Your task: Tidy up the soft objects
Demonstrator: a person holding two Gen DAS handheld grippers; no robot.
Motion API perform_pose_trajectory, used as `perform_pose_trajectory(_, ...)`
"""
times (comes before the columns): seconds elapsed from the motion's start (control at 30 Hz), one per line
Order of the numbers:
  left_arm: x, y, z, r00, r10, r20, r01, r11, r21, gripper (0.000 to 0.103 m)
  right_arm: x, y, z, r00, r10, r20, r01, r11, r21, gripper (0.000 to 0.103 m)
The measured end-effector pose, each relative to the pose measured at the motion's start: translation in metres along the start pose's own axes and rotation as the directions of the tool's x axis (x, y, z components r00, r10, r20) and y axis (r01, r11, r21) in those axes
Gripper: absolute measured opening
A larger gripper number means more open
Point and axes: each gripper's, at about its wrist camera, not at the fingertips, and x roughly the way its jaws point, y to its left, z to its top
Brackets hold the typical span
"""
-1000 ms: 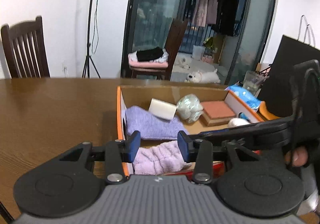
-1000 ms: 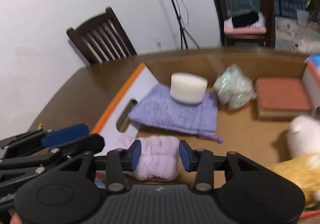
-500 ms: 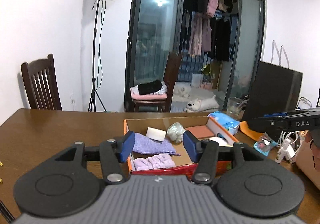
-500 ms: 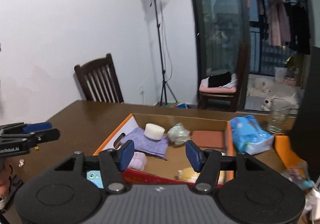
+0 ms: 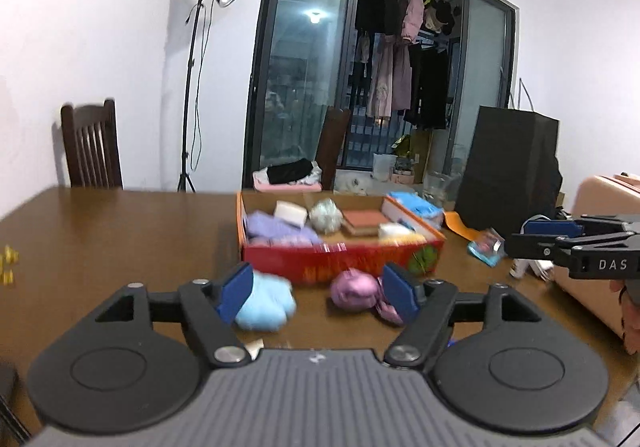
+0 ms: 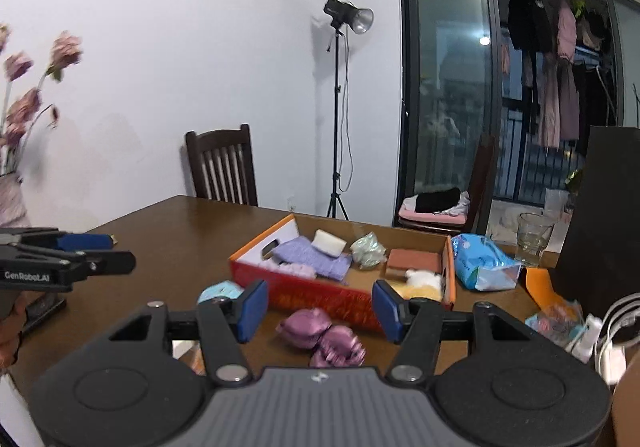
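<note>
Your left gripper (image 5: 316, 293) is empty, jaws opening; light blue plush (image 5: 266, 305) sits by its left finger. Purple satin scrunchies (image 6: 320, 335) lie crumpled on the table (image 6: 168, 247), just before the red box (image 6: 340, 297). Your right gripper (image 6: 318, 305) is open, empty.

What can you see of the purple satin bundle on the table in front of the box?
The purple satin bundle looks like shiny, gathered fabric in two or three puffy lumps pressed together, mauve with creases. It lies loose on the brown table, just in front of the red front wall of the cardboard box, apart from it. A light blue soft item sits to its left, not touching. Nothing grips it; it appears between the right hand-held gripper fingers only in line of sight.
</note>
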Motion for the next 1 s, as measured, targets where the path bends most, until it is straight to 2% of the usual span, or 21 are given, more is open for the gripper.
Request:
perform_pose_trajectory(0.2,-0.032,0.001,-0.049,0.999,0.012,-0.036,-0.014,0.999,-0.036,0.078,-0.037,0.021,-0.052,1.0,0.007,0.013,-0.007,0.998,0.063,0.061)
perform_pose_trajectory(0.33,-0.038,0.004,-0.058,0.998,0.016,-0.055,-0.019,0.999,-0.044,0.078,-0.047,0.022,-0.071,1.0,-0.013,-0.003,0.013,0.993,0.118,0.062)
perform_pose_trajectory(0.47,-0.032,0.006,-0.057,0.998,0.018,-0.056,-0.021,0.998,-0.061,0.078,-0.045,0.017,-0.079,0.999,-0.028,-0.02,0.03,0.992,0.124,0.062)
perform_pose_trajectory(0.63,-0.006,0.008,-0.058,0.996,0.019,-0.089,-0.026,0.997,-0.073,0.078,-0.027,0.01,-0.086,0.998,-0.024,-0.05,0.032,0.987,0.155,0.062)
perform_pose_trajectory(0.77,0.025,0.019,-0.054,0.991,0.05,-0.122,-0.063,0.992,-0.108,0.078,-0.003,0.007,-0.089,0.996,0.003,-0.086,0.012,0.986,0.168,0.062)
perform_pose_trajectory(0.87,0.053,0.033,-0.046,0.987,0.075,-0.142,-0.096,0.984,-0.151,0.078,0.019,0.006,-0.081,0.995,0.02,-0.099,-0.002,0.985,0.171,0.062)
perform_pose_trajectory(1.0,0.09,0.054,-0.03,0.985,0.076,-0.153,-0.106,0.974,-0.202,0.076,0.06,0.008,-0.058,0.991,0.075,-0.111,-0.057,0.987,0.153,0.062)
